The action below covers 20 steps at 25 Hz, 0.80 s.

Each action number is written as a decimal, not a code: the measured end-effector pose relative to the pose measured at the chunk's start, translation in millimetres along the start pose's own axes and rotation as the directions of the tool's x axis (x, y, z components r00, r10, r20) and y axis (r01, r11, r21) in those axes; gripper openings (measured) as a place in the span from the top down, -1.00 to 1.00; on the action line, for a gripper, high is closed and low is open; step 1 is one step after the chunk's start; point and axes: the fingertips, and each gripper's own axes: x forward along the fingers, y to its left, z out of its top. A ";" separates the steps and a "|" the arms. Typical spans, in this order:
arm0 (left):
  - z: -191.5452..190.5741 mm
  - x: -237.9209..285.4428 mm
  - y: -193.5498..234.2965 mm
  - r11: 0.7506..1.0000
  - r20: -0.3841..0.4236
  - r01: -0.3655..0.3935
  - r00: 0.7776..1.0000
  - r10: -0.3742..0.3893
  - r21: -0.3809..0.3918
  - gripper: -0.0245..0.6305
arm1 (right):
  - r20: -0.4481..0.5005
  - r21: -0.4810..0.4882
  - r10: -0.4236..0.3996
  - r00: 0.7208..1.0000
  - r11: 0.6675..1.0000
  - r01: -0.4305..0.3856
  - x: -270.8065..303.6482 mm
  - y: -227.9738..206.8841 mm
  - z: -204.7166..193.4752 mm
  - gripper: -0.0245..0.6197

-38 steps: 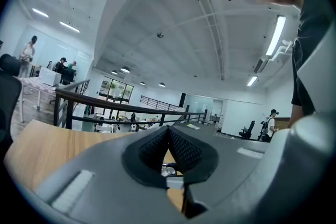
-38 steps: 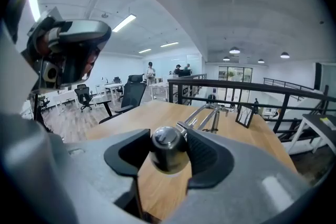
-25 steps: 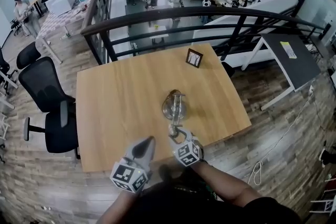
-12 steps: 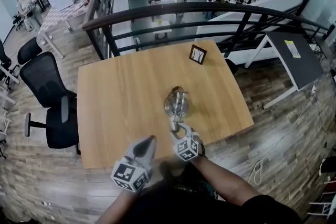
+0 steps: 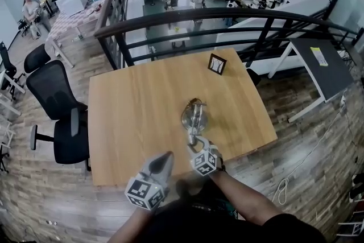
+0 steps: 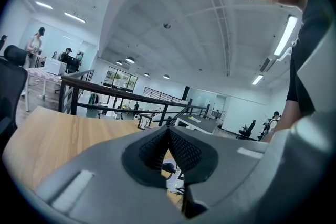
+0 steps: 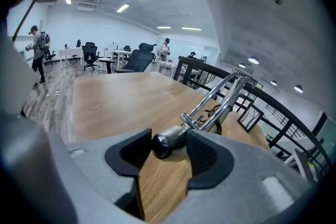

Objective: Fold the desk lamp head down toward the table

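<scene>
A chrome desk lamp (image 5: pixel 194 115) stands on the wooden table (image 5: pixel 136 99), near its front right. My right gripper (image 5: pixel 194 143) is at the lamp's near end. In the right gripper view the lamp's rounded chrome end (image 7: pixel 167 143) lies between the pads, which press on it from both sides, and its twin chrome arms (image 7: pixel 216 101) run away up to the right. My left gripper (image 5: pixel 164 157) hovers at the table's front edge, left of the right one and apart from the lamp. Its jaws (image 6: pixel 168 136) meet at the tips with nothing between them.
A small picture frame (image 5: pixel 216 64) stands near the table's far right corner. Two black office chairs (image 5: pixel 57 116) sit left of the table. A dark railing (image 5: pixel 227 14) runs behind it, and a dark side desk (image 5: pixel 318 62) stands to the right.
My right gripper has sunk a little toward the table with the lamp's end in it. The left gripper has kept still.
</scene>
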 end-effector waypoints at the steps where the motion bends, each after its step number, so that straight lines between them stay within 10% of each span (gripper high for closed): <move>1: 1.6 0.4 -1.6 1.000 0.002 0.004 1.000 -0.004 0.004 0.92 | -0.003 0.007 0.010 1.000 1.000 -0.010 -1.1 -0.9 2.0 0.30; 11: 30.1 8.1 -17.4 0.997 0.063 0.043 0.997 -0.047 0.066 0.92 | 0.191 0.152 0.021 0.981 0.987 -0.051 -71.7 -14.2 97.0 0.40; 20: 61.6 15.5 -20.8 0.992 0.140 0.067 0.987 -0.081 0.108 0.92 | 0.456 0.294 -0.014 0.890 0.946 -0.137 -162.2 -36.0 203.4 0.83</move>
